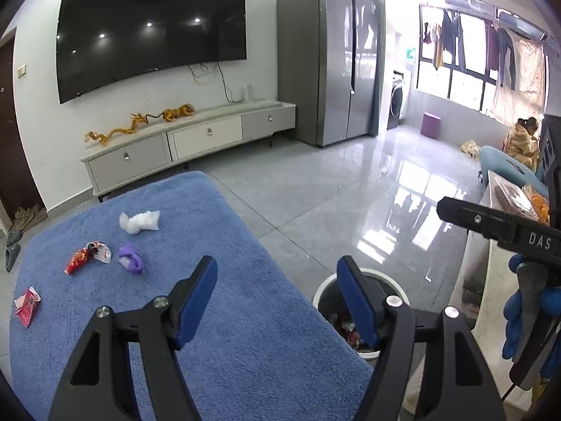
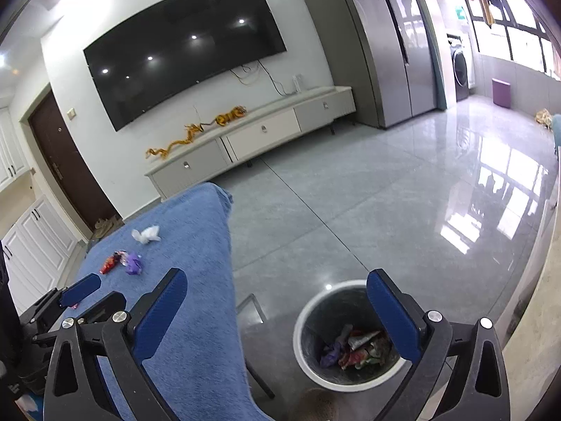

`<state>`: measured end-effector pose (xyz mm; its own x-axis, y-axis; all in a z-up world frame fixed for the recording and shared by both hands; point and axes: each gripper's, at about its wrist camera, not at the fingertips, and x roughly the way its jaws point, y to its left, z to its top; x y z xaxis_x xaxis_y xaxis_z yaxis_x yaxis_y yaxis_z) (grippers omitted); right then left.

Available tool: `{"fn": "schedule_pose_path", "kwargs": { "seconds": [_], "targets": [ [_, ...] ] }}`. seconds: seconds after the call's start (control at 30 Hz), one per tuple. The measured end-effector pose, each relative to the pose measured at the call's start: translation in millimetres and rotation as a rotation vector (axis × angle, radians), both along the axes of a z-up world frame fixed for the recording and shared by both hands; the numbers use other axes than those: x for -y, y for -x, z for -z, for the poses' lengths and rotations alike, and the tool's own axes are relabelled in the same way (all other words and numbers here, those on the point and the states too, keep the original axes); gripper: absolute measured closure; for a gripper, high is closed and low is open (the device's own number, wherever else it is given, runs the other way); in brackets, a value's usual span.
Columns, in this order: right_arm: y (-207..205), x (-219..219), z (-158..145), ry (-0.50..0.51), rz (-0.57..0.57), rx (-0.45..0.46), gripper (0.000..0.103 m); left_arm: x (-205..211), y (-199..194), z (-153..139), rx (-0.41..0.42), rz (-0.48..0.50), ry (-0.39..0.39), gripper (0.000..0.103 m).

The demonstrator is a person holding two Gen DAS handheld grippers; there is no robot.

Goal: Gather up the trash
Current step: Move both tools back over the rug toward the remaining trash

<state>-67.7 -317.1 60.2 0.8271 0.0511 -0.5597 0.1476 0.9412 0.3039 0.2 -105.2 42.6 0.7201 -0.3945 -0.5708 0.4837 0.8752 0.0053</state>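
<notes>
Both grippers hung with their jaws apart and nothing between the blue pads: the right gripper [image 2: 277, 312] was spread wide above the trash bin [image 2: 305, 347], and the left gripper [image 1: 277, 294] gaped less widely over the near edge of the blue towel-covered table [image 1: 224, 319]. From the right wrist view the white-rimmed bin stood on the grey tiled floor [image 2: 368, 210] just beside the table, and inside it lay a heap of crumpled wrappers [image 2: 354, 349] in red, purple and silver. Trash was left on the blue cloth: a white crumpled tissue [image 1: 139, 222] farthest from the camera, a red snack wrapper [image 1: 87, 256] and a purple wrapper [image 1: 130, 258] close together nearer in, and a pink packet [image 1: 27, 306] by itself near the table's left edge. In the left wrist view a blue-gloved hand [image 1: 526, 315] gripped the right gripper's handle at the frame's right side. Behind the table a long pale TV cabinet [image 1: 189, 137] ran along the wall under a dark television [image 1: 150, 28], with a golden dragon ornament [image 1: 136, 122] lying on top of it.
</notes>
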Motion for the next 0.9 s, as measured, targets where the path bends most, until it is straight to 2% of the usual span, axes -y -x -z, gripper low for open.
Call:
{"fn": "schedule_pose_path", "kwargs": {
  "seconds": [0.17, 0.33, 0.47, 0.6, 0.7, 0.77, 0.9],
  "targets": [
    [-3.3, -19.4, -17.1, 0.036, -0.013, 0.049, 0.000, -16.8, -2.5, -1.2, -0.012, -0.007, 0.001, 0.034],
    [-19.6, -51.7, -32.5, 0.096, -0.066, 0.067, 0.000, -49.9, -11.2, 1.1, -0.005, -0.057, 0.023, 0.034],
    [-40.9, -80.9, -36.4, 0.115, -0.136, 0.059, 0.000, -97.5, -31.1, 10.0, -0.020, -0.155, 0.042, 0.034],
    [-74.0, -126.0, -31.7, 0.146, -0.221, 0.029, 0.000, -162.1, -56.3, 26.1, -0.050, -0.301, 0.064, 0.033],
    [-108.2, -167.5, -21.6, 0.149, -0.303, -0.009, 0.000, -216.2, -73.7, 40.9, -0.055, -0.423, 0.054, 0.027],
    [-124.7, -189.0, -14.5, 0.152, -0.351, -0.023, 0.000, -247.1, -81.7, 49.3, -0.052, -0.480, 0.047, 0.026],
    [-165.5, -234.1, 6.7, 0.140, -0.441, -0.063, 0.000, -314.7, -101.4, 64.5, -0.058, -0.602, 0.041, 0.017]
  ]
}}
